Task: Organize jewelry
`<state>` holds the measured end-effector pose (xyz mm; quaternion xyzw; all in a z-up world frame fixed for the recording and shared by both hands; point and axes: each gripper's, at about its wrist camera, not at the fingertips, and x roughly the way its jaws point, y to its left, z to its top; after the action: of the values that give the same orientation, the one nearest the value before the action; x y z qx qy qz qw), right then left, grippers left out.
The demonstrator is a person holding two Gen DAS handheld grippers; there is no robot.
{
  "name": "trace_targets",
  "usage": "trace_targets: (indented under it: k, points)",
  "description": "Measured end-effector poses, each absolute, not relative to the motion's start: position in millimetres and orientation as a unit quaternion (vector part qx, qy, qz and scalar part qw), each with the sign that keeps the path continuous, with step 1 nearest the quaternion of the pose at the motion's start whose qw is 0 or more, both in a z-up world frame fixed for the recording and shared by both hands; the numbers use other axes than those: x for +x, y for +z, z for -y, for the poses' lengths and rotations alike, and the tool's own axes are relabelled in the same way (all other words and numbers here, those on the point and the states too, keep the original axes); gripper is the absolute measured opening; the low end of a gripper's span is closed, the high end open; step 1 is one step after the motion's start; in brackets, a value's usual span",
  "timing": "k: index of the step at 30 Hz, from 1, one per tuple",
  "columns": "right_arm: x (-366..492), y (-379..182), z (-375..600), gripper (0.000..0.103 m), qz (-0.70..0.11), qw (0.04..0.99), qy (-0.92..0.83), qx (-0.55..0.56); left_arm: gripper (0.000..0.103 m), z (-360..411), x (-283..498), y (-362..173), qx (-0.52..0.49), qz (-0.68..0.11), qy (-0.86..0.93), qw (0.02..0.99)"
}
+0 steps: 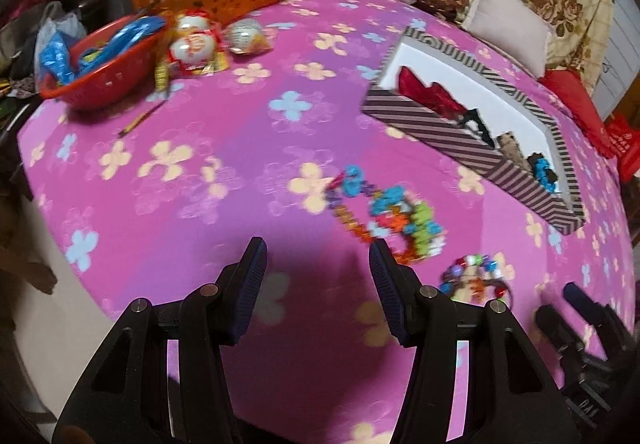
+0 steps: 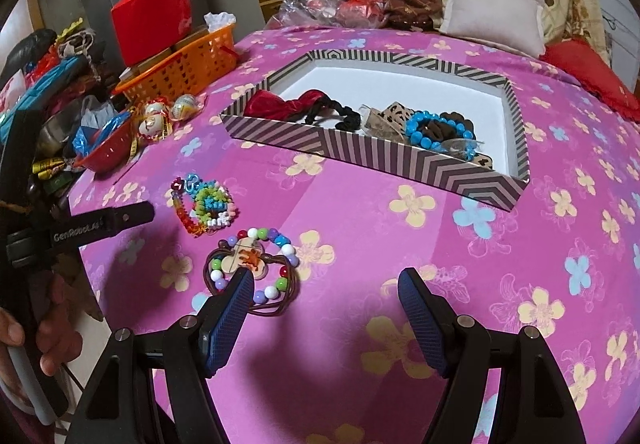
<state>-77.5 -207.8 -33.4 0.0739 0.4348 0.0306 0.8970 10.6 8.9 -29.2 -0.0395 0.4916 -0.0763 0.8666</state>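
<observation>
— Item one: your grippers?
— My left gripper [image 1: 318, 258] has its jaws spread and holds nothing; its arm reads "GenRobot.ai". My right gripper [image 2: 326, 286] is likewise spread, empty.

— Item two: the jewelry?
— A rainbow bead bracelet [image 2: 206, 206] and a bead bracelet with a wooden charm [image 2: 252, 264] lie on the pink flowered cover [image 2: 360, 212]. A blue bead bracelet [image 2: 430, 132] sits in the striped box [image 2: 400, 160], beside hair ties.
</observation>
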Motion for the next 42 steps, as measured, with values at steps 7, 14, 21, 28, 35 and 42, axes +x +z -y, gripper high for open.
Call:
trace_targets:
  k: [7, 14, 21, 28, 35, 42]
  points:
    - [-77.6, -35.8, 213.7, 0.072, -0.438, 0.895, 0.031, 0.079, 0.051, 36.2, 26.1, -32.1, -0.007, -0.49, -0.102, 0.866]
    - [-79.8, -39.3, 211.3, 0.072, -0.442, 0.892, 0.05, 0.074, 0.012, 40.5, 43.4, -48.2, -0.034, -0.526, -0.12, 0.841]
    - [-72.0, -51.0, 195.0, 0.041, -0.452, 0.887, 0.077, 0.06, 0.012, 22.6, 39.6, -10.9, -0.058, -0.496, -0.146, 0.854]
    - [-60.7, -53.6, 185.5, 0.029, -0.448, 0.889, 0.087, 0.04, 0.012, 8.3, 36.3, 27.8, -0.073, -0.47, -0.163, 0.864]
    - [-51.3, -58.3, 179.7, 0.005, -0.452, 0.886, 0.101, 0.032, 0.012, 2.1, 26.3, 47.5, -0.066, -0.448, -0.157, 0.878]
    - [-63.0, -43.5, 186.9, 0.002, -0.435, 0.891, 0.109, 0.064, 0.012, -1.0, 23.0, 47.0, -0.062, -0.449, -0.152, 0.878]
